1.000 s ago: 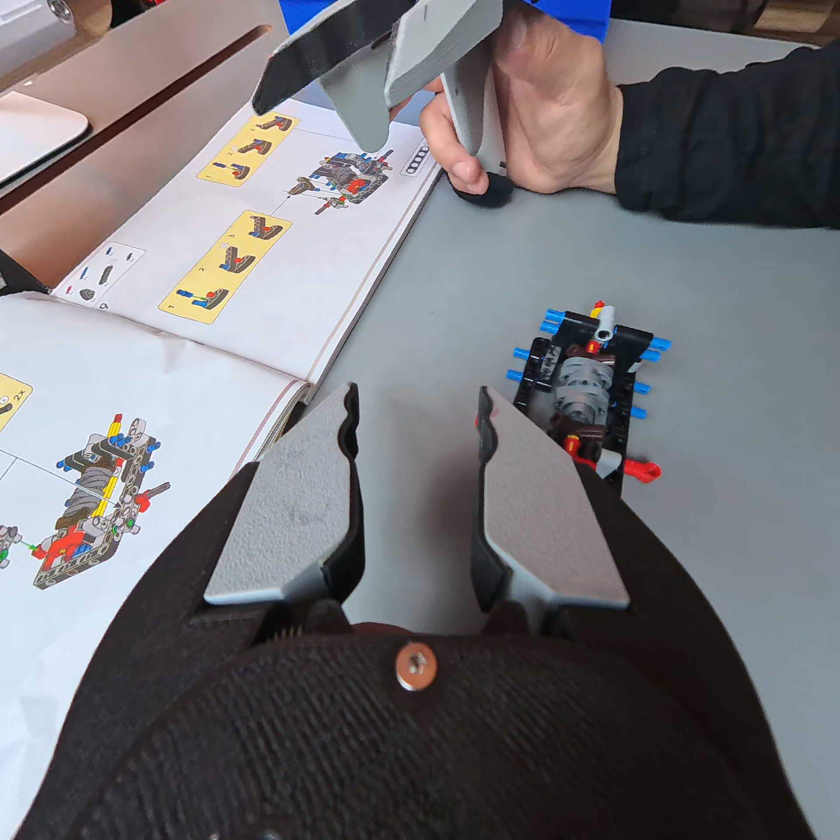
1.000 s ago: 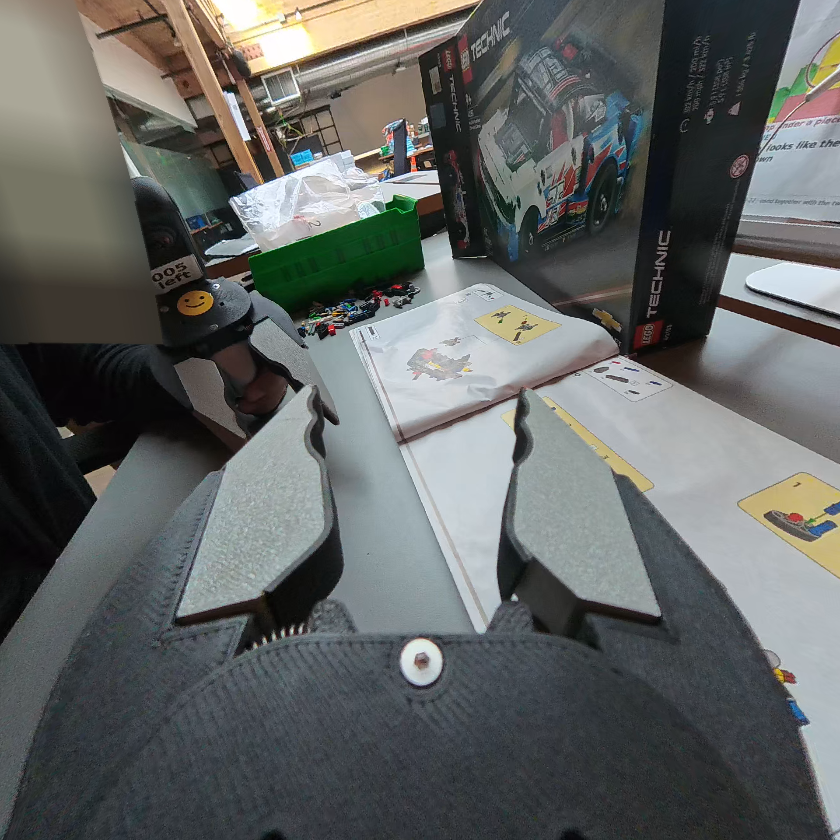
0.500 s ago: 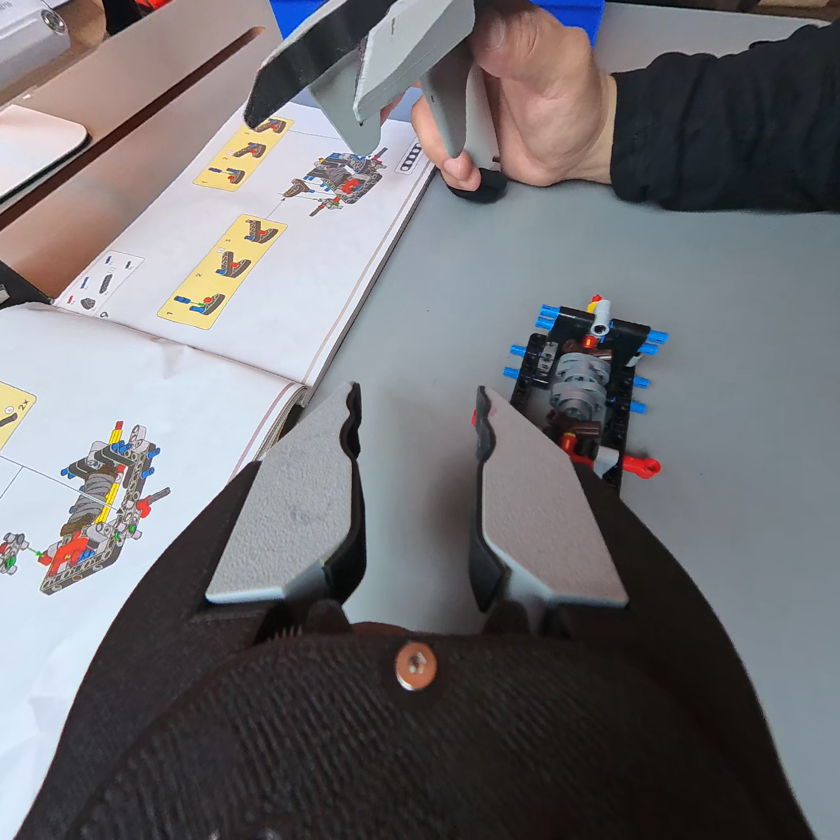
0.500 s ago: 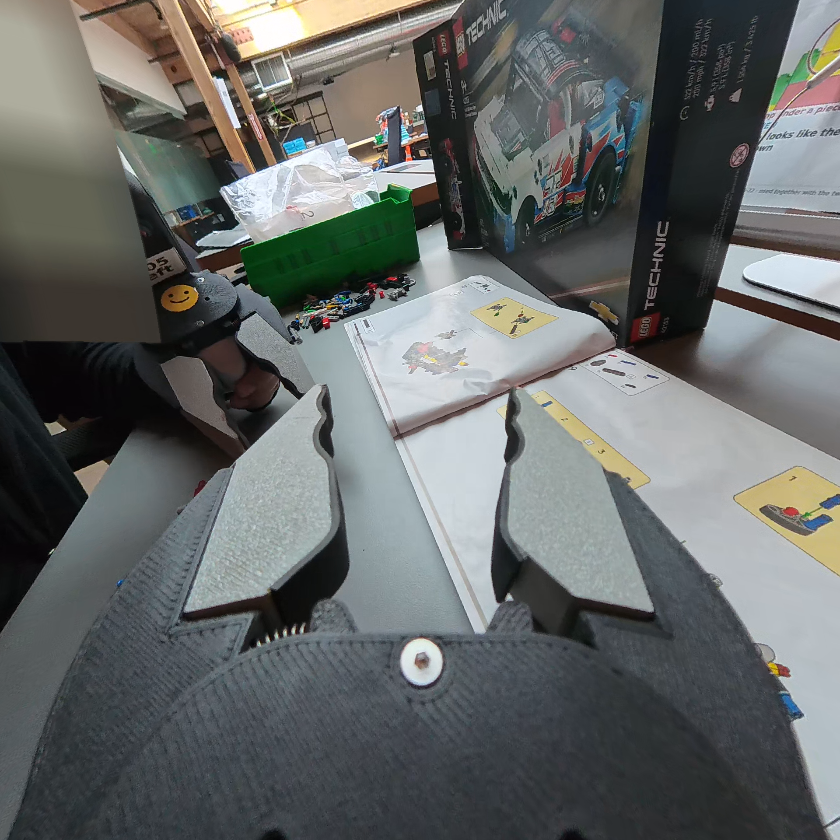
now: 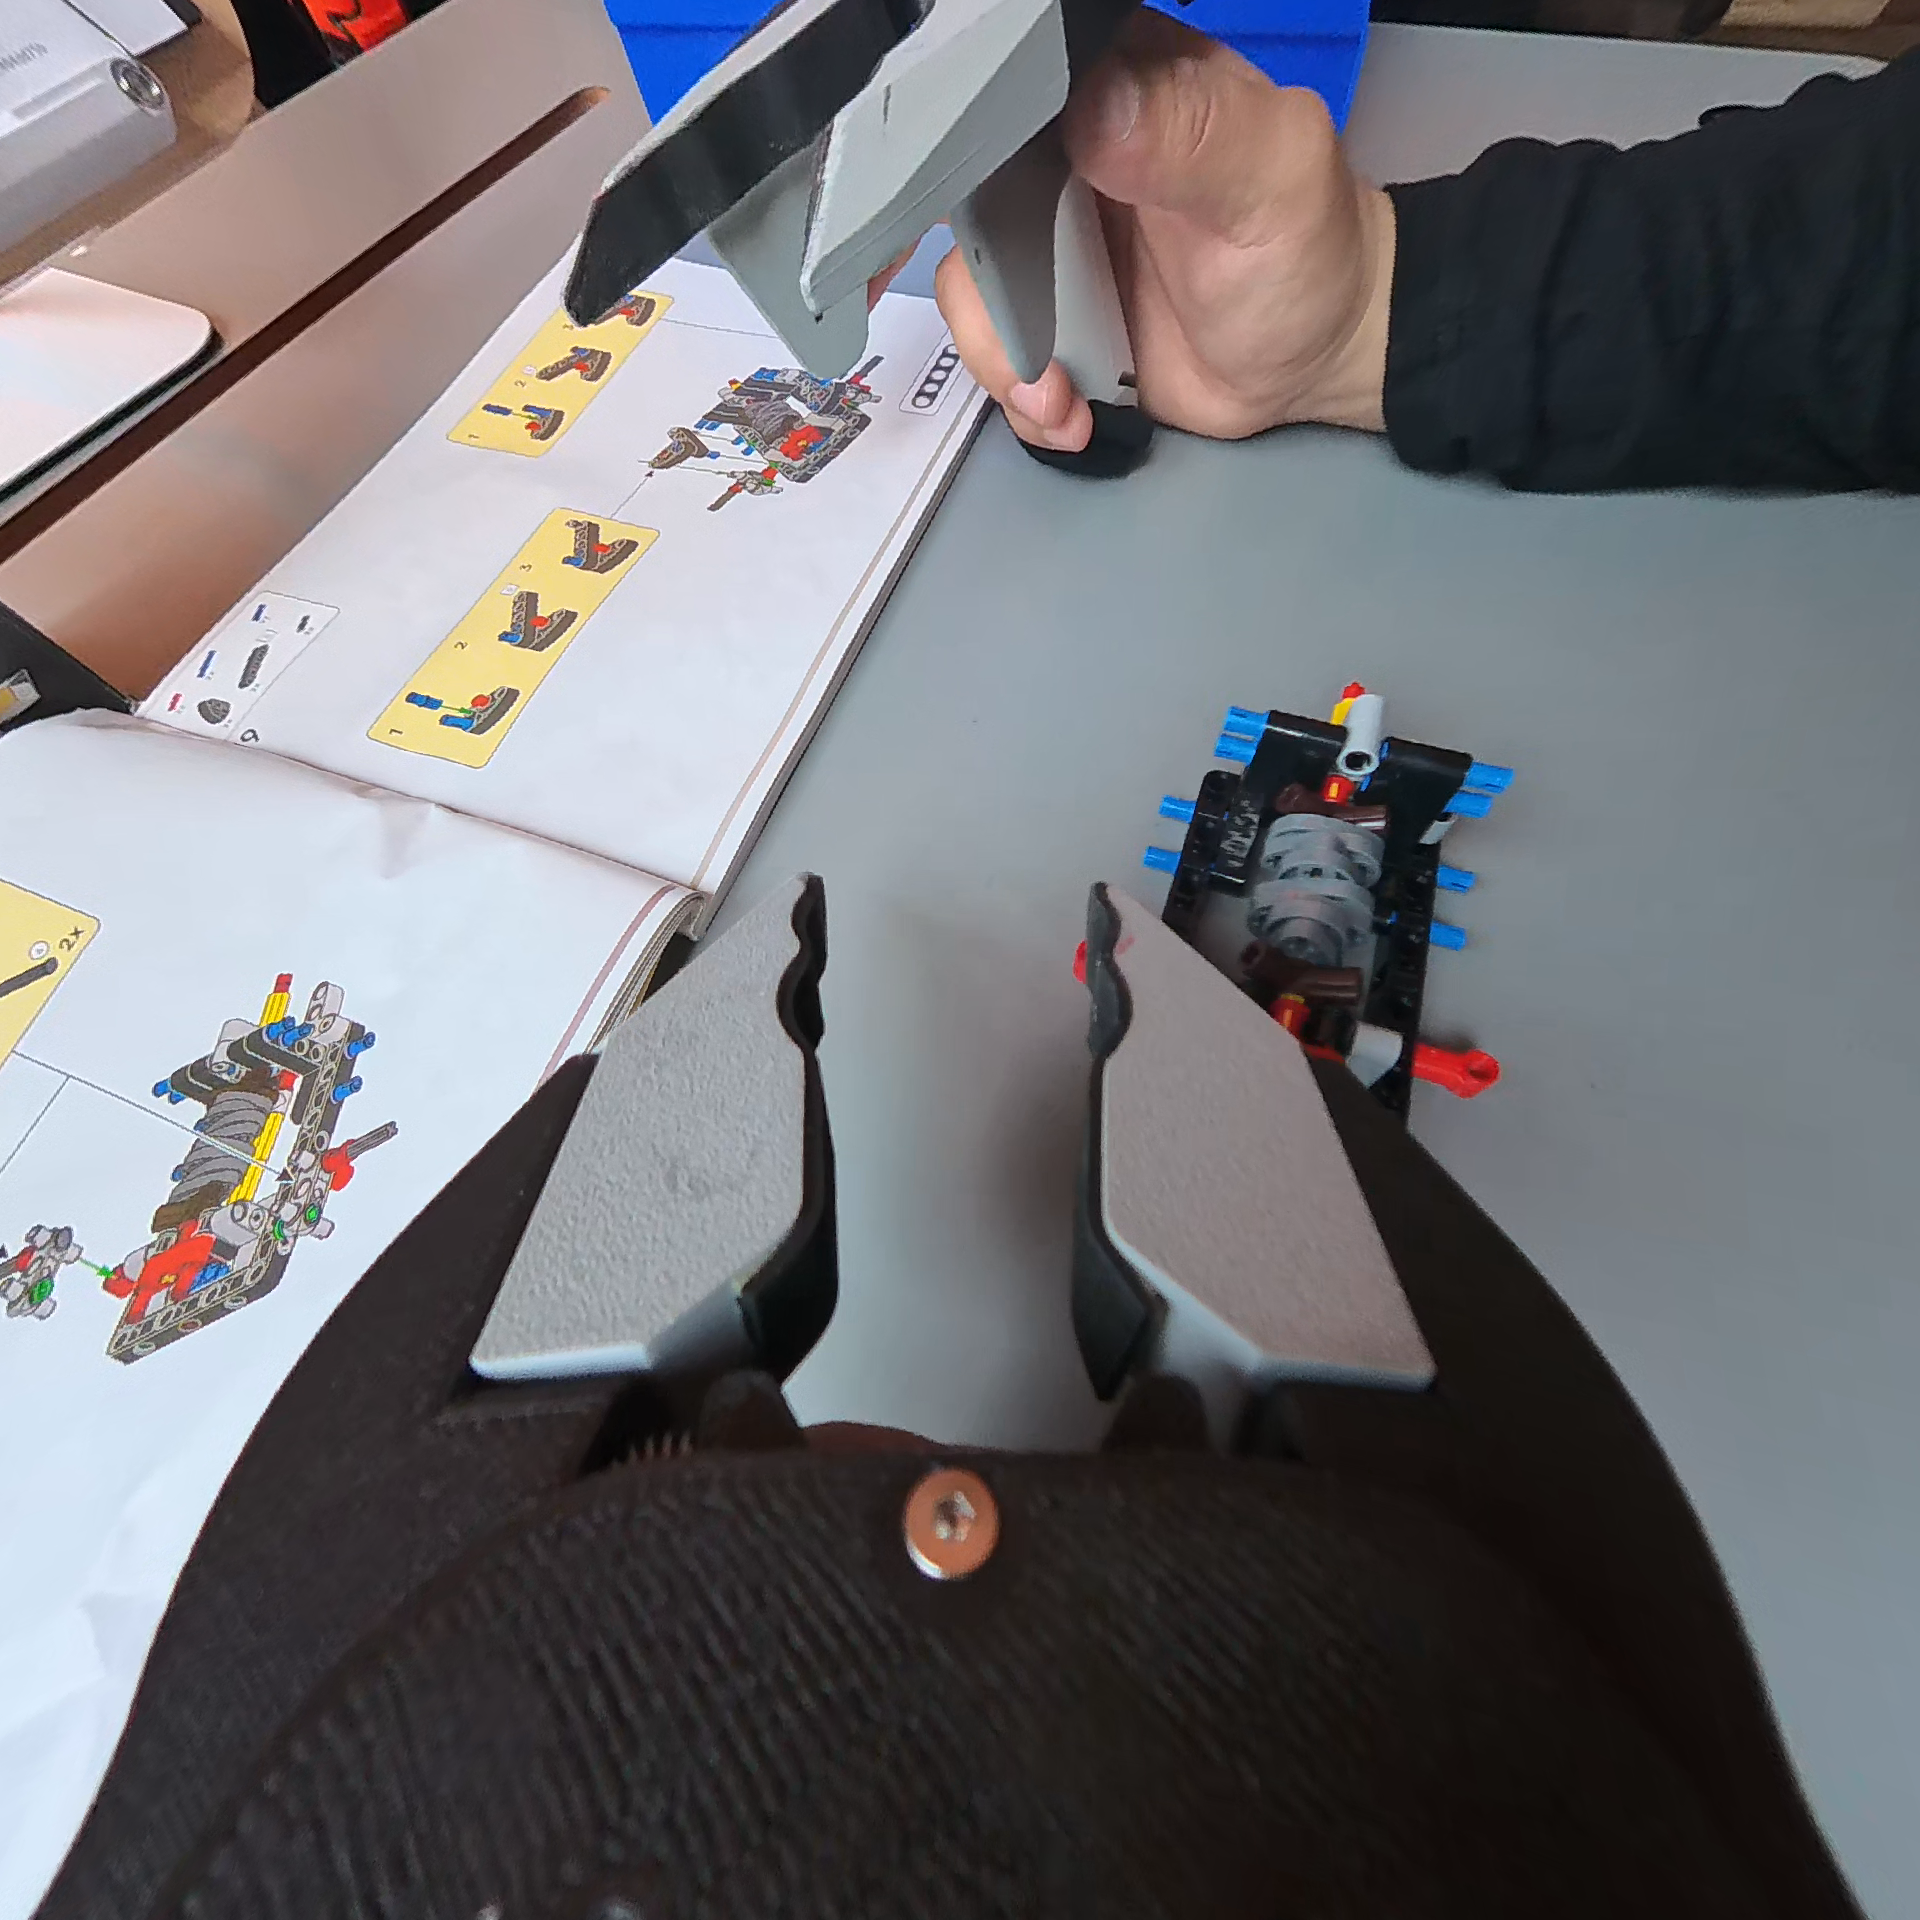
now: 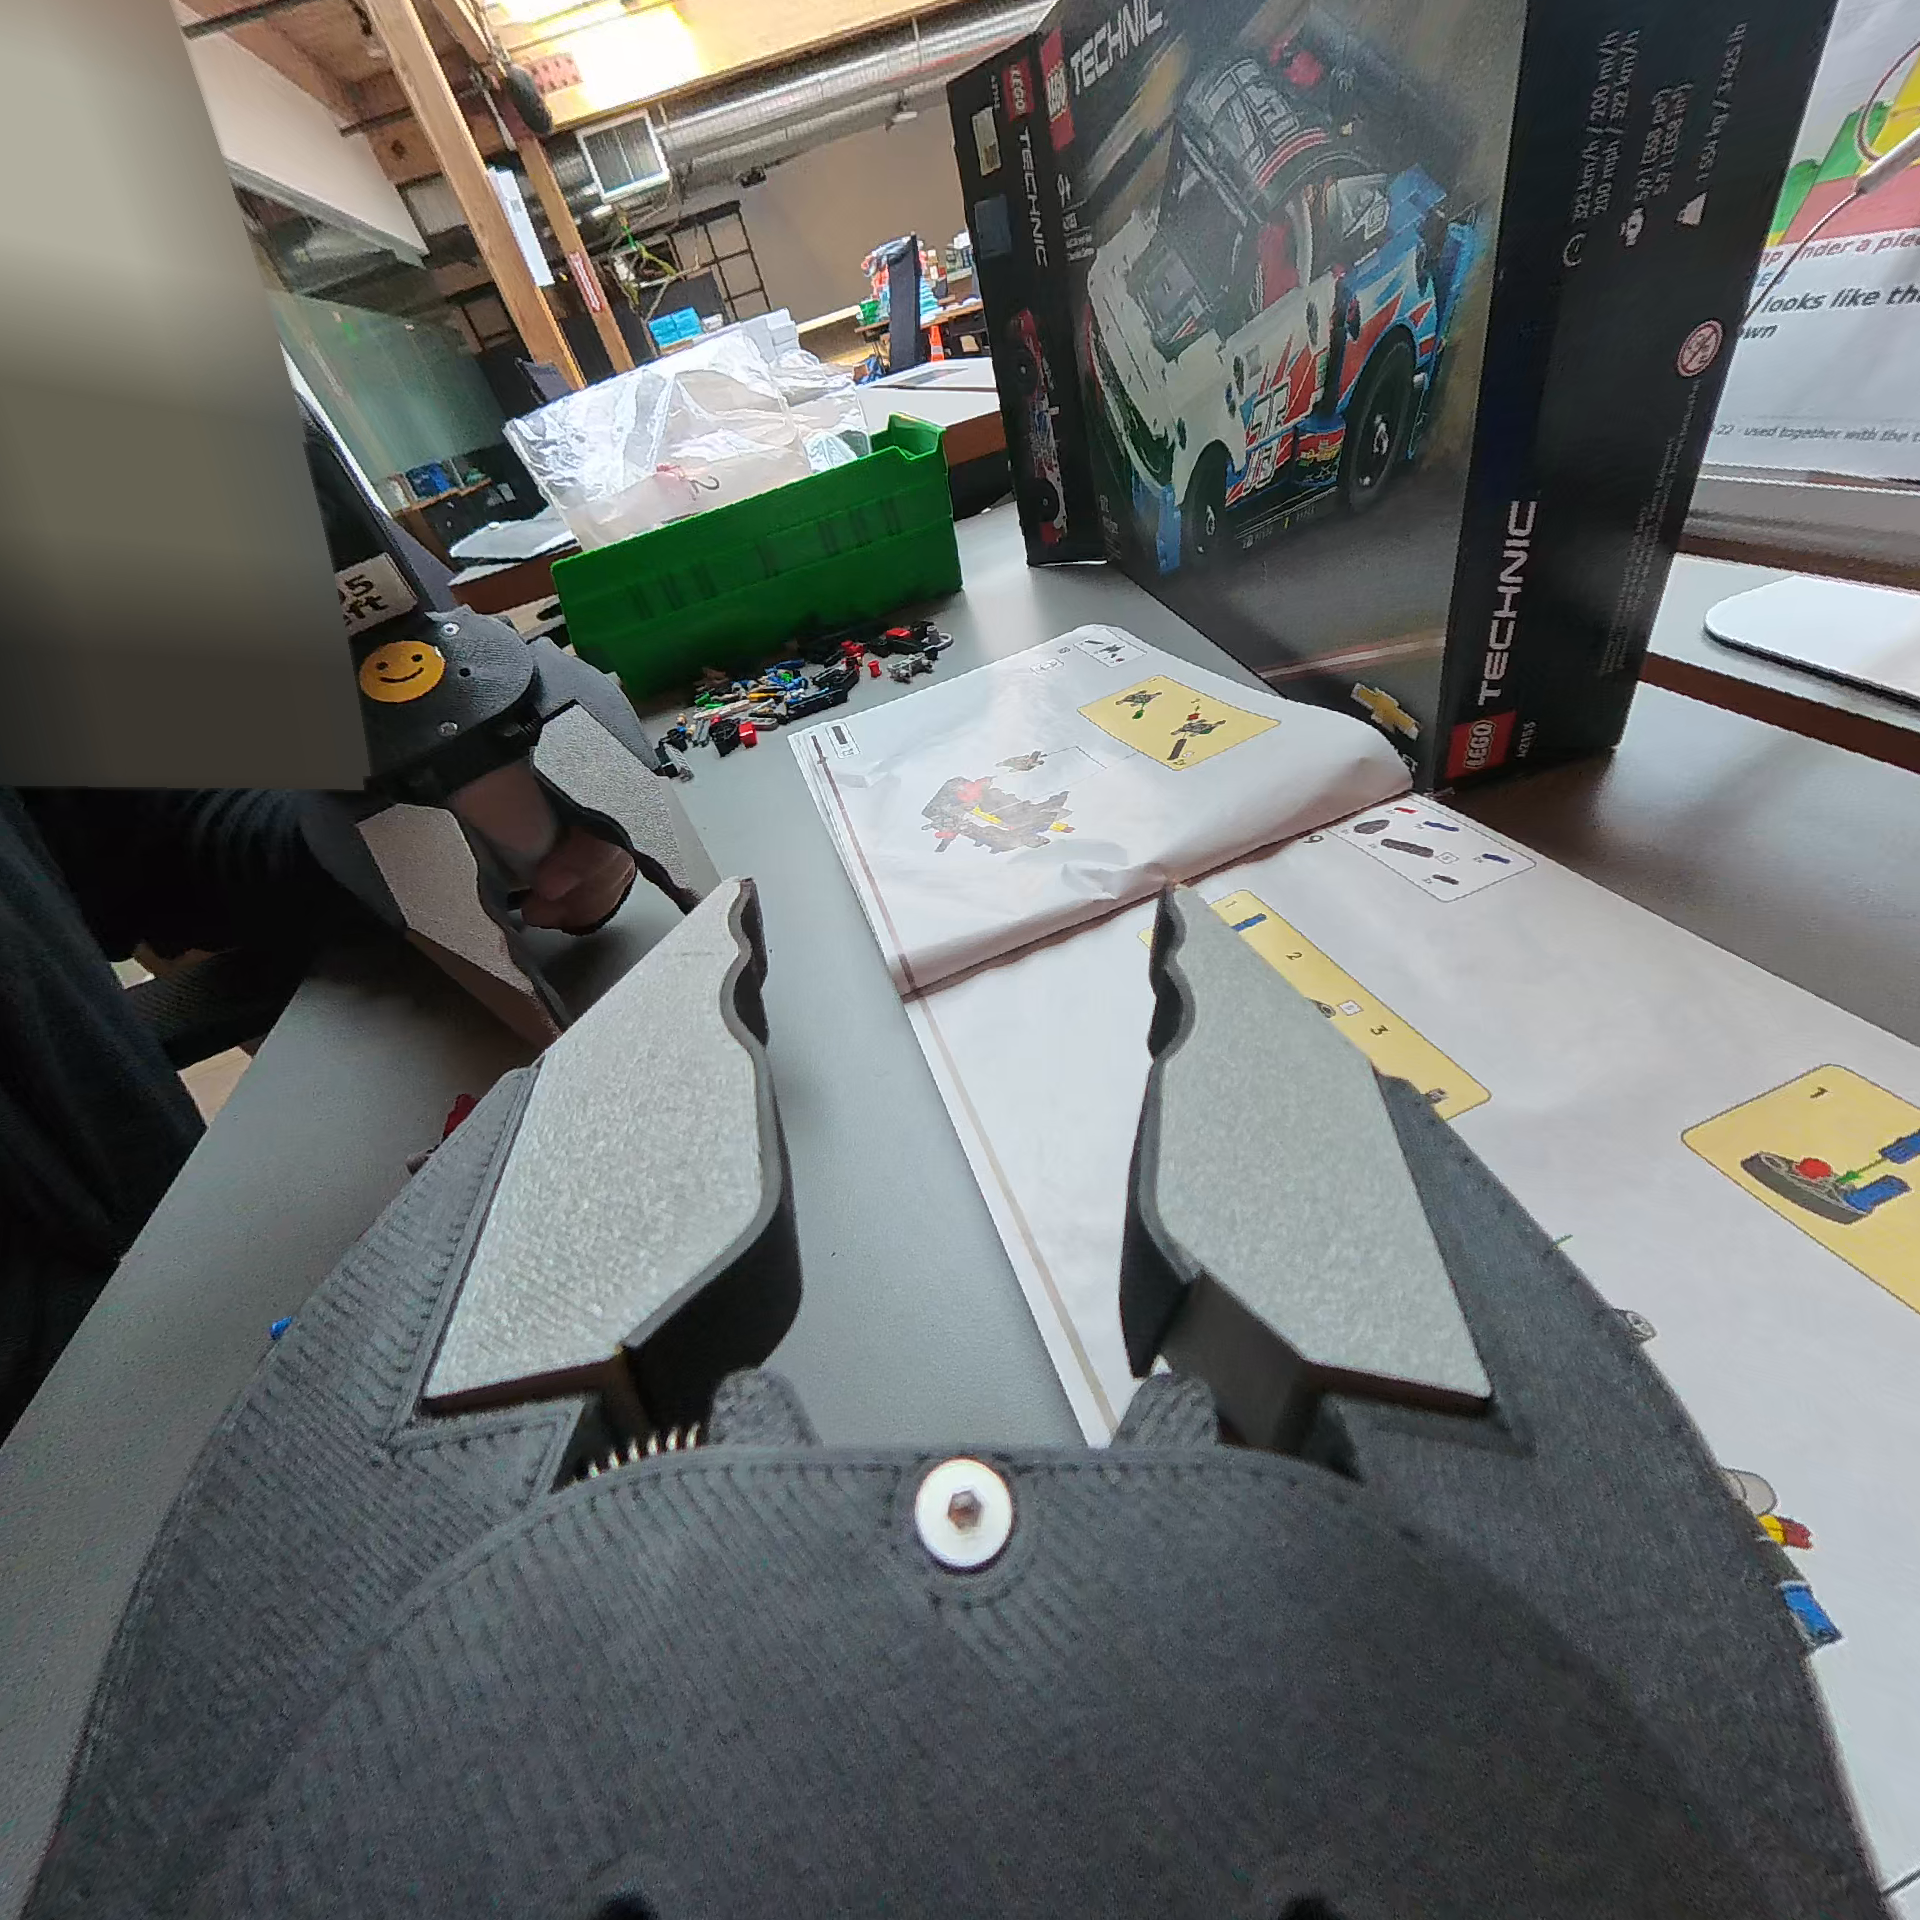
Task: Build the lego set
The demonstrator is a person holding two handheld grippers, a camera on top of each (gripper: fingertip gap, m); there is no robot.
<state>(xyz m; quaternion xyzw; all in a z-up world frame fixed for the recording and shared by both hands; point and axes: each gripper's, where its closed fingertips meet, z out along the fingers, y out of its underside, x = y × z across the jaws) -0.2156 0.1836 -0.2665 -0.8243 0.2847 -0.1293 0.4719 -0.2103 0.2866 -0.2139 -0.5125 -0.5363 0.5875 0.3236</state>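
Lying beside one manual [image 5: 582, 665]: one chassis [image 5: 1320, 894] (both grippers' jaws wide, empty).

Left wrist cam looks steeply down, close over the table [image 5: 1558, 582] beside the open booklet [image 5: 644, 665]. Right wrist cam sits low, facing along the table toward the far box [image 6: 1351, 364]. Both catch the booklet [image 6: 1039, 790].

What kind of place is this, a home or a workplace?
Probably a shared workshop or open office, not a home. Behind the grey table with its green parts bin there are exposed wooden beams, ceiling ducts and more desks further back.
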